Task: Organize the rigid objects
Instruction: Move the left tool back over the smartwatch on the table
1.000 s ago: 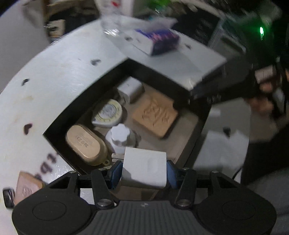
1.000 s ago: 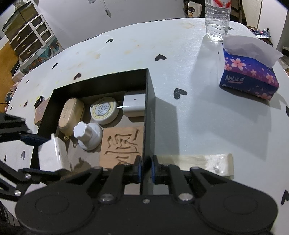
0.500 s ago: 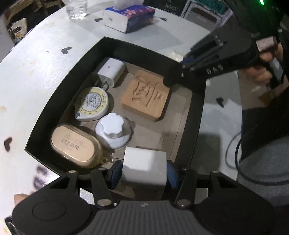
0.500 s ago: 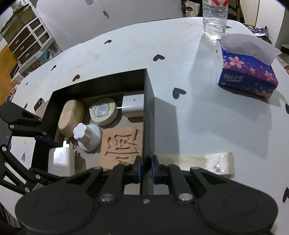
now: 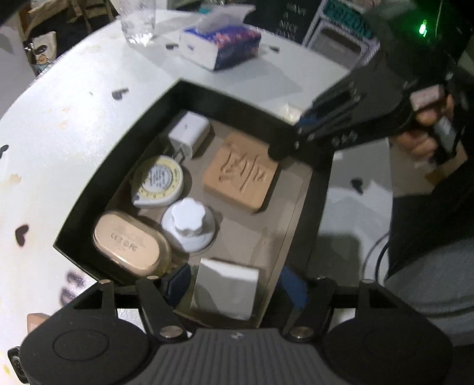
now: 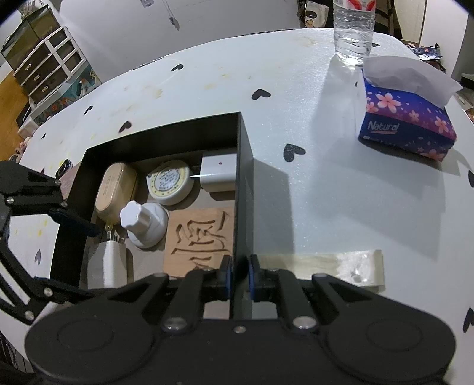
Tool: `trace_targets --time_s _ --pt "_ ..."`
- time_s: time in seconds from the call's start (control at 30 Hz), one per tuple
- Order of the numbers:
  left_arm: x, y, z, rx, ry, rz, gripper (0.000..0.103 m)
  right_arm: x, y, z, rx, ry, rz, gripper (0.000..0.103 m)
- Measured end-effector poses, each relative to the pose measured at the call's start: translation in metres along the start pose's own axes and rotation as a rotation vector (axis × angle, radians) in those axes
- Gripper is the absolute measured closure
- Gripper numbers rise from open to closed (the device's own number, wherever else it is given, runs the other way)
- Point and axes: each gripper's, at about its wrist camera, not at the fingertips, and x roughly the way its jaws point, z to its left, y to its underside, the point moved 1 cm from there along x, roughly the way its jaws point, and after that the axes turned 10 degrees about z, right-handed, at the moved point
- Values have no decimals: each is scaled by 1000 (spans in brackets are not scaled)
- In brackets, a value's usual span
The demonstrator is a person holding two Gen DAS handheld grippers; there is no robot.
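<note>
A black box [image 5: 89,183] [image 6: 246,165] on the white table holds a carved wooden block [image 5: 241,171] [image 6: 198,237], a round tape measure [image 5: 158,180] [image 6: 170,185], a gold case [image 5: 130,245] [image 6: 114,186], a white knob [image 5: 189,226] [image 6: 145,220] and a white charger [image 5: 189,130] [image 6: 219,173]. A second white charger [image 5: 226,291] [image 6: 108,262] lies on the box floor at its near corner. My left gripper [image 5: 234,285] is open, its fingers spread either side of that charger, apart from it. My right gripper [image 6: 239,274] is shut on the box's wall.
A blue floral tissue box [image 6: 407,124] [image 5: 220,44] and a clear water bottle [image 6: 354,28] stand at the table's far side. A strip of tape [image 6: 326,263] lies beside the box. A small wooden piece [image 5: 34,321] lies outside the box by my left gripper.
My left gripper has lowered the white charger into the box and opened, leaving it on the floor. The right gripper has kept its hold on the wall.
</note>
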Motion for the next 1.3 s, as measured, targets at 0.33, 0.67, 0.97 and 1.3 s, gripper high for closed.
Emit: trace_targets --time_s 0.33,0.67,0.97,1.3 --pt "-40 -3 -33 -79 -39 -200 20 0 0 0 -3 1 1 91" --pt "-59 17 -53 -240 -148 -342 6 1 0 1 -9 1 2 91" --pt "-74 49 -38 -557 -260 -502 0 1 0 0 -6 0 2 91" --pt "-64 88 11 -979 -410 -538 0 1 0 0 -5 -1 2 91"
